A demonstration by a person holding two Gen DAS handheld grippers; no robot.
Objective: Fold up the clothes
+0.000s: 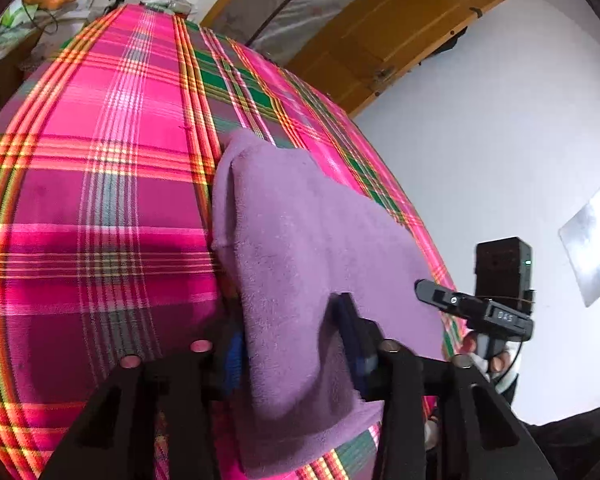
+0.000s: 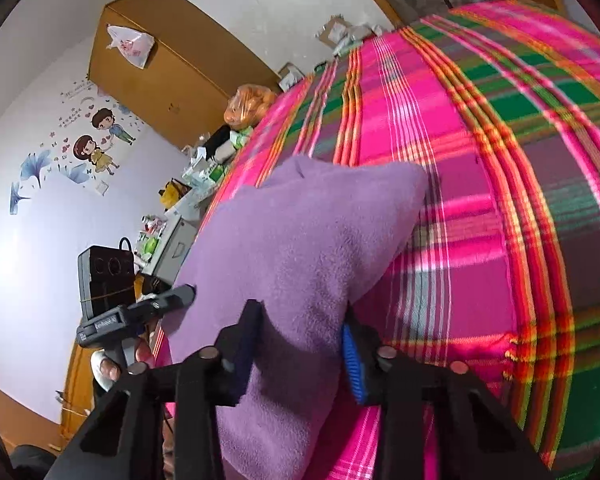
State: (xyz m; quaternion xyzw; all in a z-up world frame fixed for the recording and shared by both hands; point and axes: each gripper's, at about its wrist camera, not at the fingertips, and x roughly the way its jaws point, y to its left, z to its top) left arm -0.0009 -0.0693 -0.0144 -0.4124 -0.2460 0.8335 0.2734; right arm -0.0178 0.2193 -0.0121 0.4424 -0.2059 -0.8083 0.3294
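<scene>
A purple fleece cloth [image 1: 300, 220] lies bunched near the edge of a bed with a pink, green and orange plaid cover [image 1: 100, 160]. My left gripper [image 1: 290, 320] is closed on its near end, and the fabric fills the gap between the blue pads. In the right wrist view the same cloth [image 2: 300, 232] rises in a soft peak over the plaid cover [image 2: 480, 200]. My right gripper [image 2: 300, 314] pinches the cloth's other near end, fabric pressed between its pads. Each view shows the other gripper's camera block [image 1: 500, 272] [image 2: 104, 280] close beside the cloth, held by a hand.
A wooden door [image 1: 400, 32] stands beyond the bed's far side. A brown wardrobe [image 2: 160, 80] and a cluttered side table [image 2: 180, 220] line the wall with cartoon stickers. A bag of oranges [image 2: 248, 108] and some boxes sit by the bed's head.
</scene>
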